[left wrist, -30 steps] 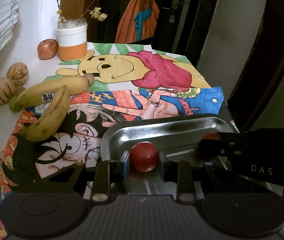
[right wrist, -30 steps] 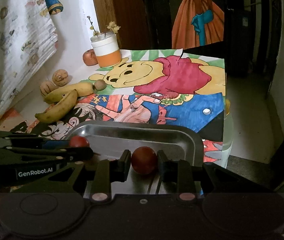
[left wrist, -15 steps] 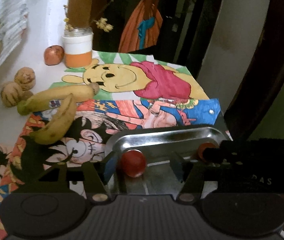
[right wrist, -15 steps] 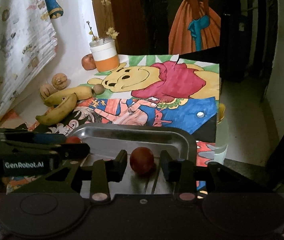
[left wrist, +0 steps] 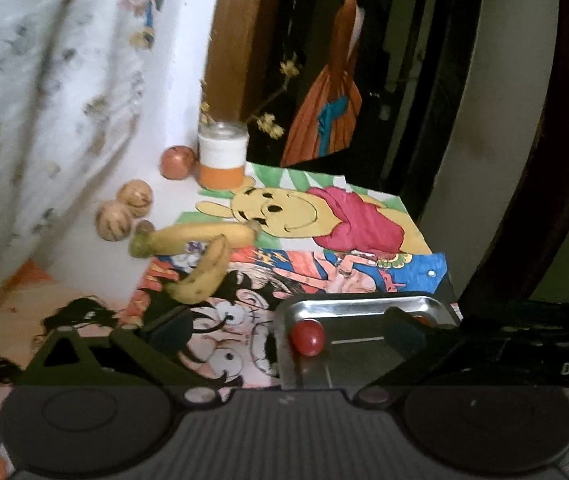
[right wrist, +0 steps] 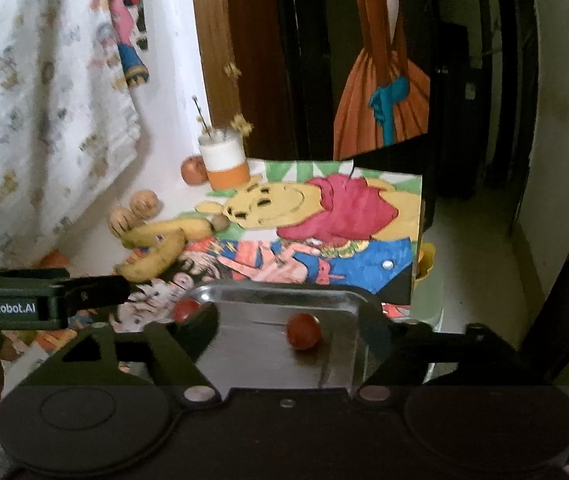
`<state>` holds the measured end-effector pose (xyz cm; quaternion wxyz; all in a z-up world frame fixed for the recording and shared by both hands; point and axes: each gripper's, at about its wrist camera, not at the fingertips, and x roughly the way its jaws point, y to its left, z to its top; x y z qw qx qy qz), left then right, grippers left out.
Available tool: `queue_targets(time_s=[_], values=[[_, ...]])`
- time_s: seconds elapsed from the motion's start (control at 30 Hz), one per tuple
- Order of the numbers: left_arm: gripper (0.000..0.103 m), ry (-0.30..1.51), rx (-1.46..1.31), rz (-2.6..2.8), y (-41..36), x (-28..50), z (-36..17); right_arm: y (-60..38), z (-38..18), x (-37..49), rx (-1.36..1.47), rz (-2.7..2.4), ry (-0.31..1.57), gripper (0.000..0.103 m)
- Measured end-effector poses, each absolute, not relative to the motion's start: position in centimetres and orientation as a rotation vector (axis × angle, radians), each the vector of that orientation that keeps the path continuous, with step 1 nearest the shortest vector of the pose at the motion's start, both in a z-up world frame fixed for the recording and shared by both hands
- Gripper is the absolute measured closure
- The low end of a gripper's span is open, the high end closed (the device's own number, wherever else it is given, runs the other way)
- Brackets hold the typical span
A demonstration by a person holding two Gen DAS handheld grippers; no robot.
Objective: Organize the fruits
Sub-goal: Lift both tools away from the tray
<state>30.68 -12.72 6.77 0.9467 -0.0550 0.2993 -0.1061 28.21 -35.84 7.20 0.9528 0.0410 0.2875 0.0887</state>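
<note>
A steel tray sits on the cartoon-print cloth near the table's front edge. Two red tomatoes lie in it. One tomato rests by the tray's left wall, below my left gripper. That gripper's jaws are opening wide, and neither pad touches the fruit. The other tomato lies mid-tray between the spread fingers of my right gripper. Those jaws are also opening, clear of the fruit. Each gripper's dark body shows at the edge of the other's view.
Two bananas lie left of the tray. Behind them are two striped round fruits, a small brown fruit, an apple and a white-and-orange jar by the wall. The table's right edge drops to the floor.
Both grippers went from shut on a tomato to wide apart, leaving the tomatoes in the tray. Both hands rose and drew back, so more of the wall shows.
</note>
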Motion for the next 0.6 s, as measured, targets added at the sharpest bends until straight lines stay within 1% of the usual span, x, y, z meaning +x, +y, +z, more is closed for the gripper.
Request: queue_targets(time_s=[0.1, 0.17, 0.3, 0.6], values=[[0.0, 0.589, -0.119, -0.198, -11.6, 28.8, 7.7, -35.2, 8.3, 26.4, 0.084, 0.174, 0.564, 0.012], [0.0, 0.579, -0.128, -0.187, -10.8, 27.4, 8.2, -34.7, 8.9, 25.0, 0.081, 0.169, 0.55, 0.004], [0.0, 0.569, -0.119, -0.163, -9.2, 24.8, 8.8, -33.5, 9.8, 22.3, 0.058, 0.168, 0.533, 0.001], [0.0, 0.593, -0.083, -0.127, -5.8, 19.3, 8.0, -31.5, 10.1, 16.6, 0.058, 0.163, 0.555, 0.001]])
